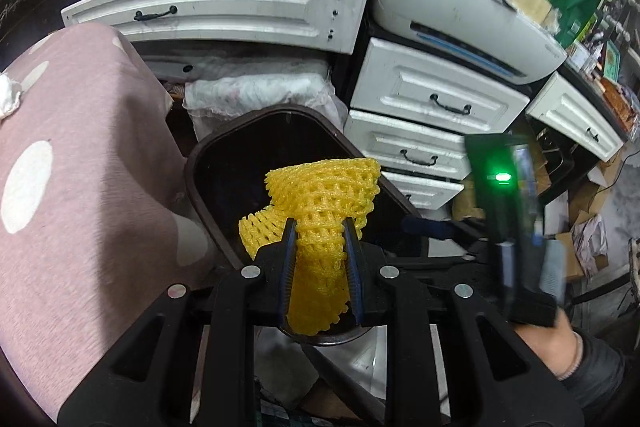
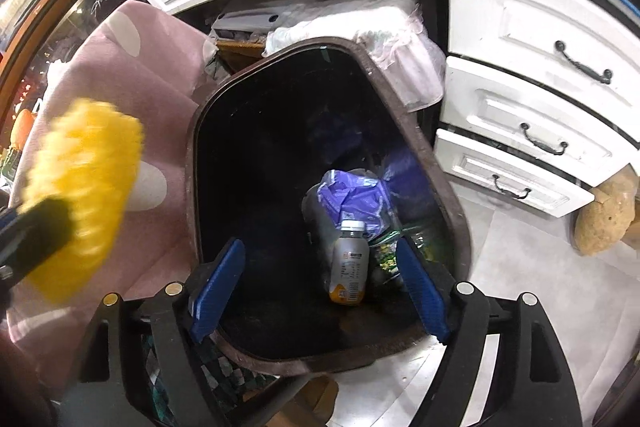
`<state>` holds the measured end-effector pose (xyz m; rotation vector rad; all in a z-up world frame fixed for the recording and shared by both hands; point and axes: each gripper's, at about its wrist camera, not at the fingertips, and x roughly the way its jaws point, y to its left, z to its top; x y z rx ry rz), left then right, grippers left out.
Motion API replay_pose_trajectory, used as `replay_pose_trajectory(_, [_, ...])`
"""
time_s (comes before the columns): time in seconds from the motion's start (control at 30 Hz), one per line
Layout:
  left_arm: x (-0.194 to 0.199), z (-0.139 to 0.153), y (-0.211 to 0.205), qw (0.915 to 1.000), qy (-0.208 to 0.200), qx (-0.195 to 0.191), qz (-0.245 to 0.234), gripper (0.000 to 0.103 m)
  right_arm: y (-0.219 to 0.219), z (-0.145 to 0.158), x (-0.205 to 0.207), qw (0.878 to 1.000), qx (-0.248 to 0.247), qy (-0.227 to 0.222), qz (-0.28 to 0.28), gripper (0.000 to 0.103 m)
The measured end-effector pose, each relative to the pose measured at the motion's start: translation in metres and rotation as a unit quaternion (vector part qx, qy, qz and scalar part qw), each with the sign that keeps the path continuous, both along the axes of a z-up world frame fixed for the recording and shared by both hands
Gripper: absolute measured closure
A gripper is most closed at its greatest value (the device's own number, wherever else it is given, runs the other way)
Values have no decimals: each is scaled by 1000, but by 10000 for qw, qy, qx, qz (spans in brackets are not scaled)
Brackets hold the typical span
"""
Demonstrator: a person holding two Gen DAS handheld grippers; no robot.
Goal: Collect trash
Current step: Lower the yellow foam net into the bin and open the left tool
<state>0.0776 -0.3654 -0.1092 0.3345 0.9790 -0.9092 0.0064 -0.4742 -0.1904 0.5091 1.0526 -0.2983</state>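
Observation:
My left gripper (image 1: 320, 227) is shut on a yellow foam net sleeve (image 1: 324, 195), held over the mouth of a dark brown trash bin (image 1: 192, 163). The same yellow net (image 2: 80, 187) shows blurred at the left of the right wrist view, outside the bin's rim (image 2: 424, 147). My right gripper (image 2: 320, 267) hangs open above the bin with nothing between its blue pads (image 2: 218, 287). Down inside the bin lie a small white bottle with an orange base (image 2: 350, 263) and a crumpled purple wrapper (image 2: 352, 195). The right gripper's body (image 1: 516, 227) appears blurred with a green light at the right of the left wrist view.
A pink cloth with white dots (image 1: 80, 167) drapes left of the bin. White drawers (image 1: 436, 95) stand right of it, a white printer (image 1: 460, 15) on top. Bundled white plastic (image 1: 260, 91) sits behind the bin. A person's hand and dark sleeve (image 1: 576, 359) are at the lower right.

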Motion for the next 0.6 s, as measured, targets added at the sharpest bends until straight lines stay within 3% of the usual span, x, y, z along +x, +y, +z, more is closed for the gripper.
replay_pose_trajectory(0.37, [7,-35,-28,9984,324,413,-209,78,-5,23,-32,9963,-700,-155,-470,25])
replay_pose_trajectory(0.6, [16,-38,-27,9987,353,352,-82,45,-15,19,-49,9943,-745,-39,-761,23])
